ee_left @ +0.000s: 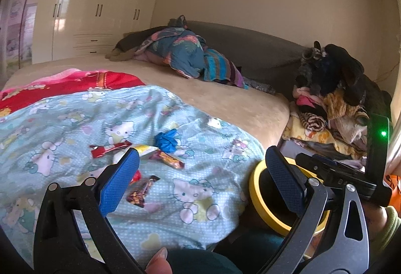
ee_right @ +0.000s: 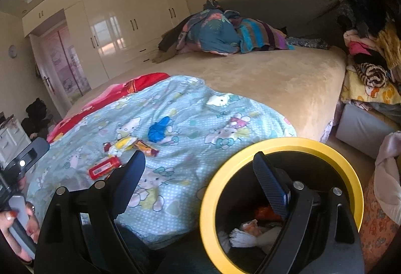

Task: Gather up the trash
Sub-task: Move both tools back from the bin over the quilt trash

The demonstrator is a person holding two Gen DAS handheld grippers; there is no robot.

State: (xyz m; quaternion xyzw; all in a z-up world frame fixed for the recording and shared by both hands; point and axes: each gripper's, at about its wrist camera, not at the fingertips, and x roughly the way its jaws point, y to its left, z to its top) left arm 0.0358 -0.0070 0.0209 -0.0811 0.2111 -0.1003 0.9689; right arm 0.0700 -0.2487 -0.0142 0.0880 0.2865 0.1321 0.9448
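Several pieces of trash lie on the Hello Kitty blanket (ee_left: 175, 198): a crumpled blue bag (ee_left: 166, 140), a red wrapper (ee_left: 107, 148), a yellow-white wrapper (ee_left: 145, 148), an orange-red snack bar (ee_left: 170, 160) and a dark candy wrapper (ee_left: 141, 191). My left gripper (ee_left: 203, 163) is open and empty just above them. The black bin with a yellow rim (ee_right: 283, 146) stands beside the bed, with white and orange trash inside. My right gripper (ee_right: 200, 166) is open and empty, with one finger over the bin's mouth. The blue bag (ee_right: 158, 130) and a red wrapper (ee_right: 104, 168) also show in the right wrist view.
A beige bed (ee_left: 225, 98) carries a heap of bedding (ee_left: 185, 53) at its head. A pile of clothes (ee_left: 333, 98) sits on a box at the right. White wardrobes (ee_left: 95, 11) line the far wall. A red blanket (ee_left: 75, 83) lies beyond the blue one.
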